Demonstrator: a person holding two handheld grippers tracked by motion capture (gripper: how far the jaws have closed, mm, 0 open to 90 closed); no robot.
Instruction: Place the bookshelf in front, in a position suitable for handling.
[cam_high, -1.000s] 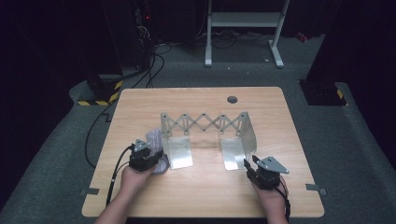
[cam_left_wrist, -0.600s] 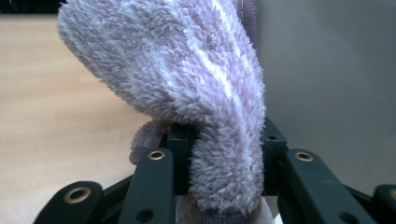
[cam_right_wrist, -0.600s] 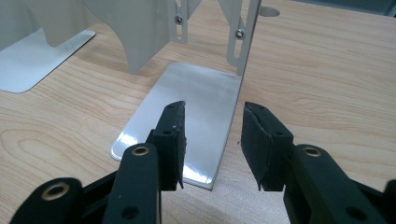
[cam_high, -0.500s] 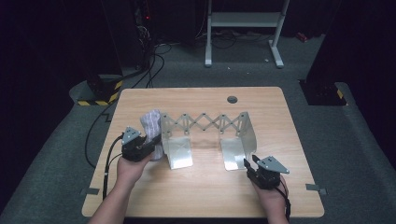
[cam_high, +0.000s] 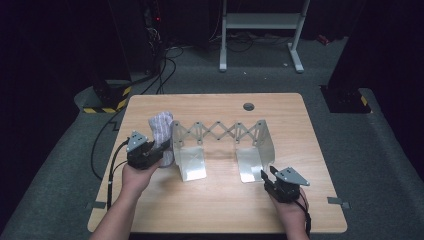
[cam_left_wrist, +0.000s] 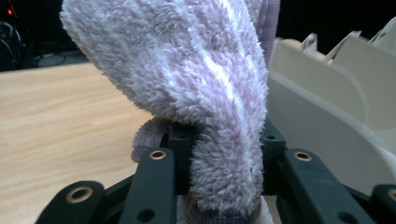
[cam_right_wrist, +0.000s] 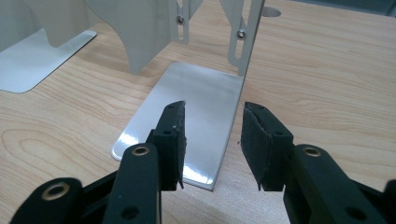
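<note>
My left tongs (cam_high: 150, 150) clamp a fluffy lilac-and-white towel (cam_high: 161, 131), pads pressing in on its lower part; in the left gripper view the towel (cam_left_wrist: 187, 93) stands up from between the jaws and flops over to the left at the top, a loose bit hanging behind the left jaw. Jaws are partway closed, squeezing the fabric, nothing else in them. In the high view the towel is held off the wooden worktop (cam_high: 215, 210), near its left edge, just beside the left end plate of the metal expanding rack (cam_high: 220, 132), whether touching I cannot tell. Rack sits mid-worktop, scissor lattice across the back, two shiny foot plates (cam_high: 192, 165) pointing toward me. In the left gripper view the pale rack wall (cam_left_wrist: 327, 116) is close on the right of the towel. My right tongs (cam_high: 272, 178) sit low near the front right of the worktop, jaws apart about halfway, holding nothing. In the right gripper view the right tongs (cam_right_wrist: 212, 140) hover just over the near edge of the right foot plate (cam_right_wrist: 196, 112), pads on either side of it but not touching it that I can see; the upright wall of the rack rises just beyond. Round cable hole (cam_high: 248, 106) at the back of the worktop. Left cable (cam_high: 112, 170) trails off the front-left edge.
</note>
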